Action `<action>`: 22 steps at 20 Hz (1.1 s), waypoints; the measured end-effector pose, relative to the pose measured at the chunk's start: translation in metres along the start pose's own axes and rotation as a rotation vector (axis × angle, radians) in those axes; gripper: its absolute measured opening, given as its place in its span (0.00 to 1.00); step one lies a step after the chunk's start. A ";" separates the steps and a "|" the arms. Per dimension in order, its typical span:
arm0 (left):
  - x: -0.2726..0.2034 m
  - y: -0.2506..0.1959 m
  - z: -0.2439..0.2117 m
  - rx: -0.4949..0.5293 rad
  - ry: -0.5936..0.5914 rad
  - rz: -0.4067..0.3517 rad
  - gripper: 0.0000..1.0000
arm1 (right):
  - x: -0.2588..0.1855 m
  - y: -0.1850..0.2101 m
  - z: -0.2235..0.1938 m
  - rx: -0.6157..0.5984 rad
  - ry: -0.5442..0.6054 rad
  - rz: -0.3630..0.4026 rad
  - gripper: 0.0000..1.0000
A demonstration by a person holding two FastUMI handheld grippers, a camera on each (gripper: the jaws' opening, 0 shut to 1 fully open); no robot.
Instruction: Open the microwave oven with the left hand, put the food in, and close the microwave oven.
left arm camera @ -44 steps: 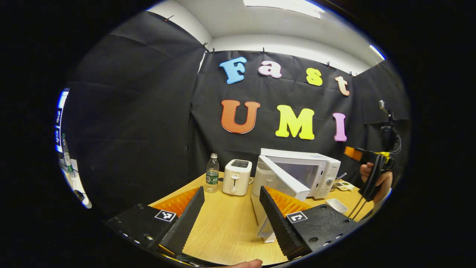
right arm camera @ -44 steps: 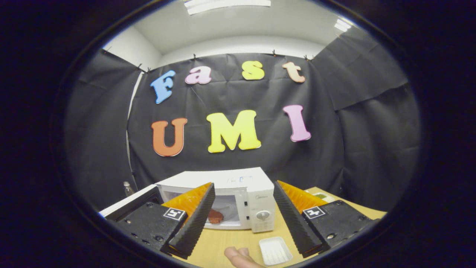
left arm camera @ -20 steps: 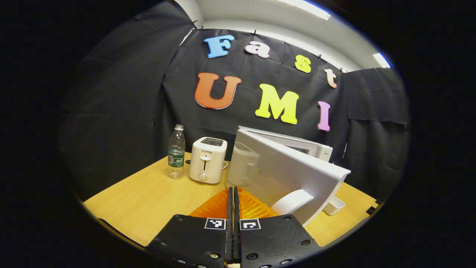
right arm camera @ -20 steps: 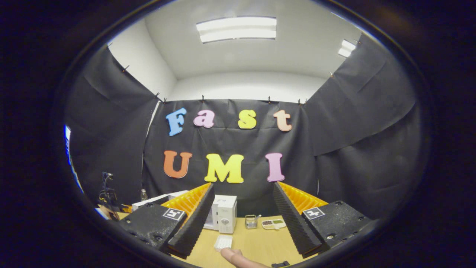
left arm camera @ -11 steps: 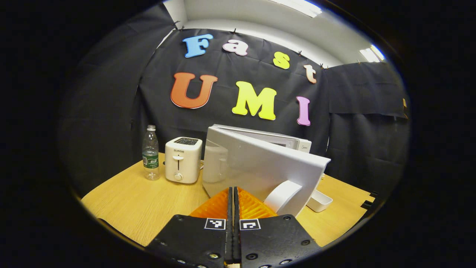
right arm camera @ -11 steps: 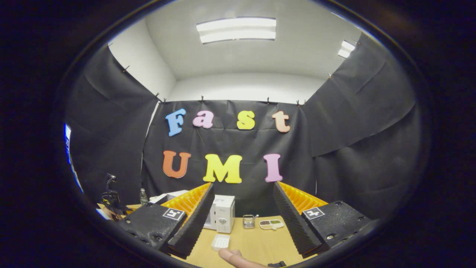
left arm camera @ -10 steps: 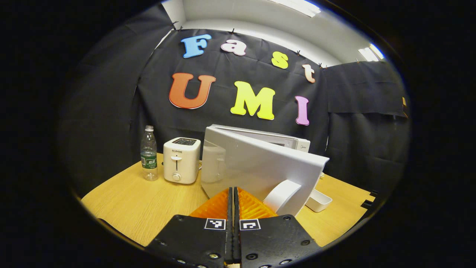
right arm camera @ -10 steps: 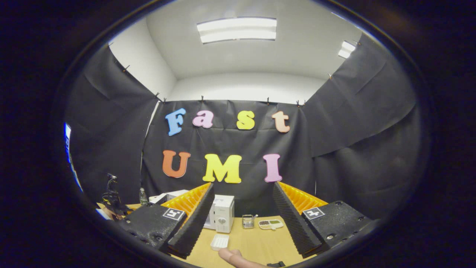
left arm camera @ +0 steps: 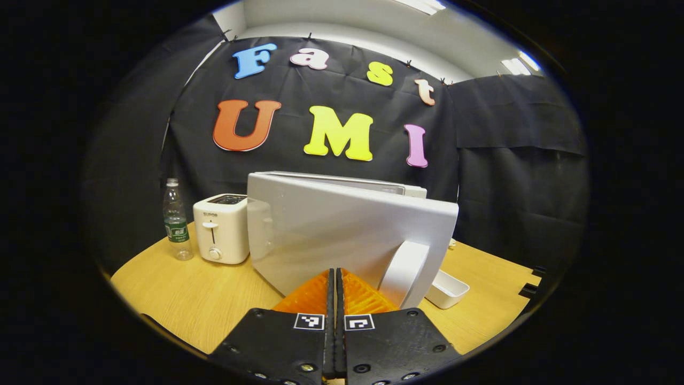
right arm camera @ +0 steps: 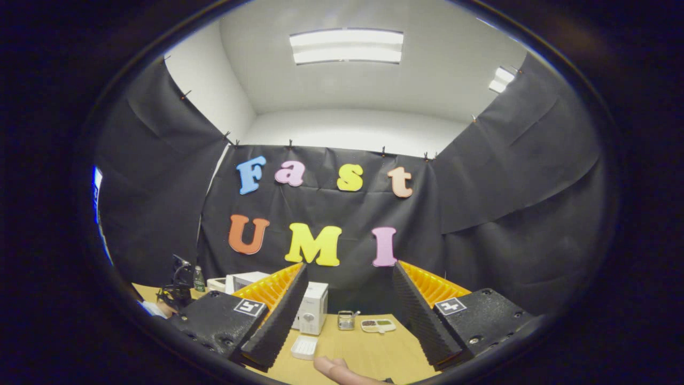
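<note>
The white microwave door point(left arm camera: 331, 230) stands partly open, its outer face turned to me and hiding the oven's inside. Its rounded handle point(left arm camera: 404, 272) is at the door's right end. My left gripper point(left arm camera: 335, 271) is shut with nothing between its fingers, and its tips rest against the lower door face just left of the handle. The microwave's top point(left arm camera: 385, 187) peeks over the door. In the right gripper view the microwave point(right arm camera: 312, 307) is small and far off. My right gripper point(right arm camera: 349, 266) is open, held high and well back from it.
A white toaster point(left arm camera: 220, 228) and a water bottle point(left arm camera: 174, 220) stand left of the microwave on the wooden table point(left arm camera: 203, 299). An empty white tray point(left arm camera: 447, 289) lies right of the door. A small jar point(right arm camera: 346, 320) and a divided dish point(right arm camera: 377, 325) sit farther right.
The left gripper went from open to shut and has moved in on the door. The door has swung toward the oven. The right gripper drew far back, still open.
</note>
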State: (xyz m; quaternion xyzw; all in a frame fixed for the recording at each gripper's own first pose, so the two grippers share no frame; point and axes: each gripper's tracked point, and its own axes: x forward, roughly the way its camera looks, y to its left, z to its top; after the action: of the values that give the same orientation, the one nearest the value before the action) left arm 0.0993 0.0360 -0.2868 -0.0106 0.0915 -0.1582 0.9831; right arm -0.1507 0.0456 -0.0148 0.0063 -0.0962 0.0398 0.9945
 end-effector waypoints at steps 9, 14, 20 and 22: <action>0.059 -0.049 -0.005 0.048 -0.008 -0.053 0.00 | 0.009 -0.045 -0.027 0.012 0.048 -0.059 0.90; 0.095 -0.063 -0.005 0.044 -0.011 -0.035 0.00 | 0.011 -0.060 -0.038 0.027 0.055 -0.077 1.00; 0.146 -0.072 -0.004 0.006 -0.016 0.008 0.00 | 0.021 -0.076 -0.062 0.042 0.080 -0.087 1.00; 0.161 -0.074 -0.002 -0.004 -0.014 0.014 0.00 | 0.025 -0.087 -0.070 0.032 0.086 -0.095 1.00</action>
State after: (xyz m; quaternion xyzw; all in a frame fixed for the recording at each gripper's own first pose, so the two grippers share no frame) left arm 0.2263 -0.0844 -0.3138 -0.0129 0.0849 -0.1510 0.9848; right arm -0.1060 -0.0373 -0.0787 0.0252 -0.0525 -0.0058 0.9983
